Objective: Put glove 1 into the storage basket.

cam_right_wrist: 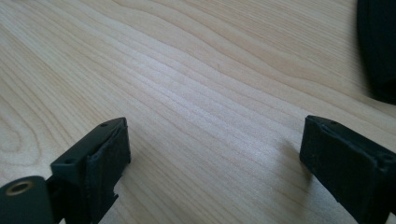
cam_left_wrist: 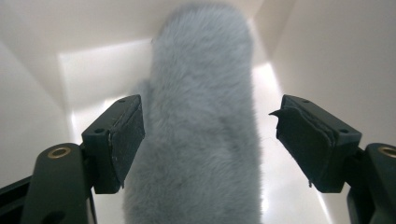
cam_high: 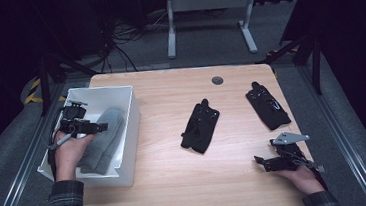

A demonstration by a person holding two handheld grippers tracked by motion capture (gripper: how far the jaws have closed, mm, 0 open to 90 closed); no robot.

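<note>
1. Starting nearest my side of the table (cam_high: 178, 183): right gripper (cam_high: 266, 162) rests low at the near right corner, hand (cam_high: 305, 177) behind it. In the right gripper view its jaws stand wide apart over bare wood grain, nothing between them. It looks idle to me.

2. Left gripper (cam_high: 97, 126) hangs over the white bin (cam_high: 133, 118) at the table's left edge, held by my left hand (cam_high: 72, 148). The left gripper view shows the jaws spread, and the grey fuzzy glove (cam_left_wrist: 201, 130) lies between them, untouched on the right. The left pad sits just beside the fur, and I cannot tell if it brushes it. I read this as a release, not a grip.

3. Grey glove lies lengthwise inside the bin, on its floor, as far as I can see from the high view (cam_high: 105, 140). I count that one as put away. Whether a second grey one sits under it I cannot tell.

4. Mid-table: a black glove (cam_high: 200, 126) lies flat on the wood, well apart from the bin.

5. Farther right: a second black glove (cam_high: 268, 108), also flat, nearer the right gripper than the left.

6. My judgement: one item binned, two black gloves left to carry over. The job is roughly a third done, if the bin is meant for all of them.
</note>
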